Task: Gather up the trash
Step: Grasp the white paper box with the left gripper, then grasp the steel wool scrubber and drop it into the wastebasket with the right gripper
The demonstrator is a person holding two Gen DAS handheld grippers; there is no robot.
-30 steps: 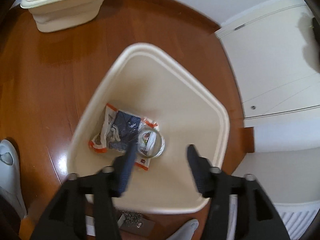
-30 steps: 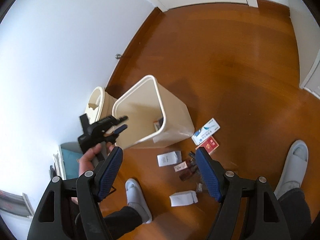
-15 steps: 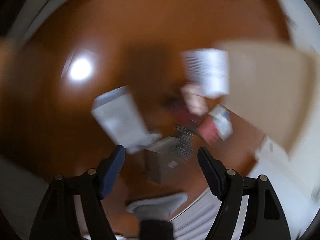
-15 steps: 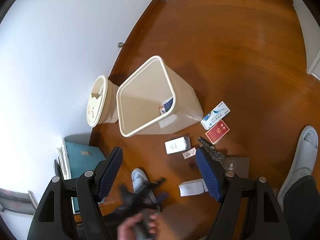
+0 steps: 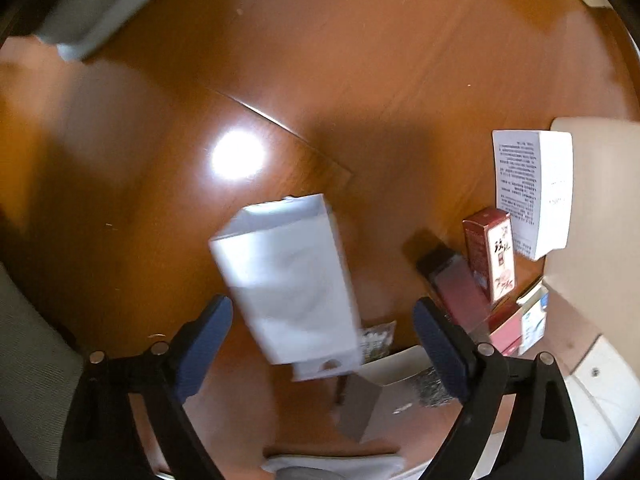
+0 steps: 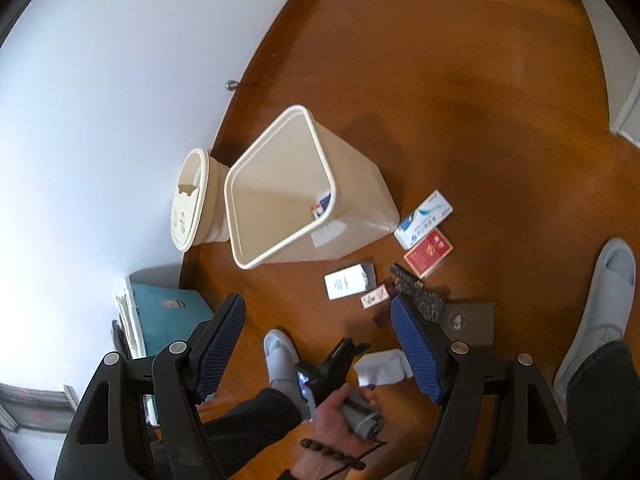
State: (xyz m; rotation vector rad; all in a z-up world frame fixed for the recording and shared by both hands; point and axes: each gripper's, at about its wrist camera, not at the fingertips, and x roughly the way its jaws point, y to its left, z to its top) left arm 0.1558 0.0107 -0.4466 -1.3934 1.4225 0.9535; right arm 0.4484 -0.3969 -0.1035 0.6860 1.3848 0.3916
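Note:
My left gripper is open, low over the wooden floor, with a white packet lying between its fingers but not gripped; it also shows in the right wrist view beside the same packet. My right gripper is open and empty, held high. The cream trash bin stands open with a wrapper inside. Scattered trash lies beside it: a white printed box, a small red box, a blue-white box, a red pack.
The bin's lid leans by the white wall. A teal folder lies at the left. Grey slippers stand near the trash. A dark card and glittery scrap lie by the pile.
My left gripper swung away from above the bin down to the floor and now straddles the white packet. The right gripper stayed high, shifting slightly.

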